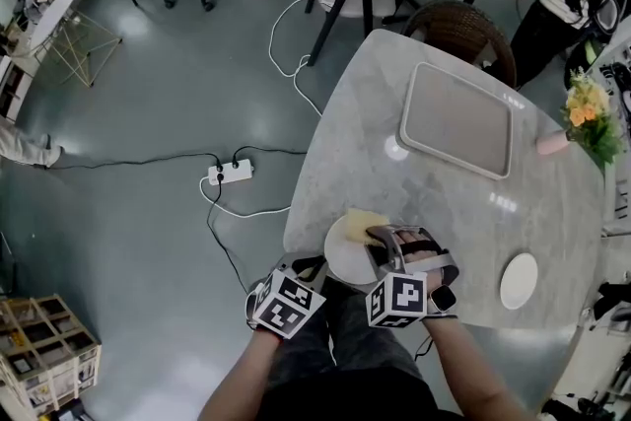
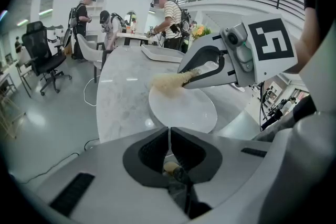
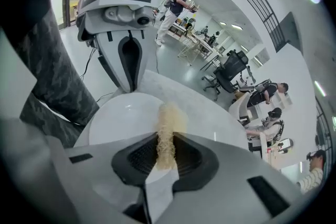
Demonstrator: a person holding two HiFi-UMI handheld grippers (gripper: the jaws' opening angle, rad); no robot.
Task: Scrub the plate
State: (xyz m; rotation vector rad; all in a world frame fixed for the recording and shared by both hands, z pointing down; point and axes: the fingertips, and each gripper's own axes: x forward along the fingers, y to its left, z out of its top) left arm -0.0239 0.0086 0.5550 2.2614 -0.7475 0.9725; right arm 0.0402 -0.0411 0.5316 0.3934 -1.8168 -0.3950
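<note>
Off the left edge of the marble table (image 1: 394, 182) there is only floor (image 1: 148, 113) well below, with a power strip (image 1: 230, 174) and its cables, so nothing on that side would catch a sliding dish. The left gripper (image 2: 169, 132) reaches in over that edge. Its jaws are closed together with nothing between them, and the tips meet the near rim of the plate (image 1: 343, 256), bracing it, as far as I can judge, rather than clamping it.

The plate lies flat on the table at the near left edge. It looks glossy, stiff and breakable, likely slick under pressure, so I would hold it at the rim on the near side and press down, not outward.

Over its far part sits the sponge (image 1: 363, 222), pale yellow and fibrous, soft enough to squash. The right gripper (image 3: 166, 139) has its jaws closed on the sponge's near end, while the free end lies on the plate's face.

To the right the marble is bare, giving room for strokes toward the middle of the table. A small white dish (image 1: 520, 281) sits well apart at the right, and a grey tray (image 1: 455, 118) lies farther back, clear of the work
</note>
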